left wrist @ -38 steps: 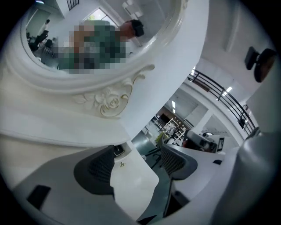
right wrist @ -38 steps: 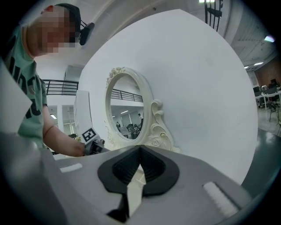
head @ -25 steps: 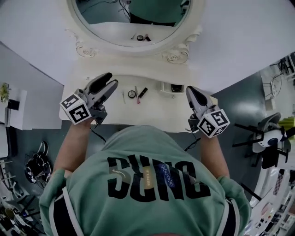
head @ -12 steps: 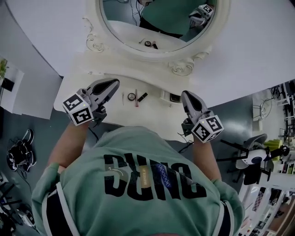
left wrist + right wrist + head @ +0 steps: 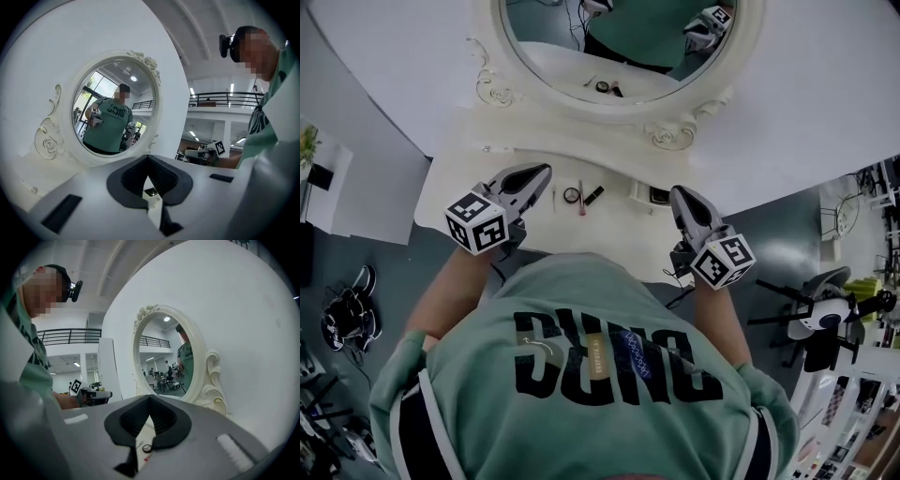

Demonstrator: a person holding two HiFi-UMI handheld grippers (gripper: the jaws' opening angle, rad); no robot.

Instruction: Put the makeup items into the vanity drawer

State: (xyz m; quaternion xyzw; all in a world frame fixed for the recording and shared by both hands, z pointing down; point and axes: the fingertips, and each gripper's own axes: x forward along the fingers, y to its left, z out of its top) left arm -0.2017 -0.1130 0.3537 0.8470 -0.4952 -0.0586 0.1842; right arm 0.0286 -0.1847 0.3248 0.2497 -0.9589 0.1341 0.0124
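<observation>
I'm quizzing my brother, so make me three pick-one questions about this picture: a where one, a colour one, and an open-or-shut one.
1. Where are the makeup items? A. on the vanity top B. on the floor C. on a chair
2. What colour is the mirror frame? A. black B. white C. red
3. The left gripper is: A. wide open B. shut on a lipstick C. shut and empty
Answers: 1 A, they lie on the top, below the mirror. 2 B, the carved frame is white. 3 C, its jaws meet with nothing between them.
</observation>
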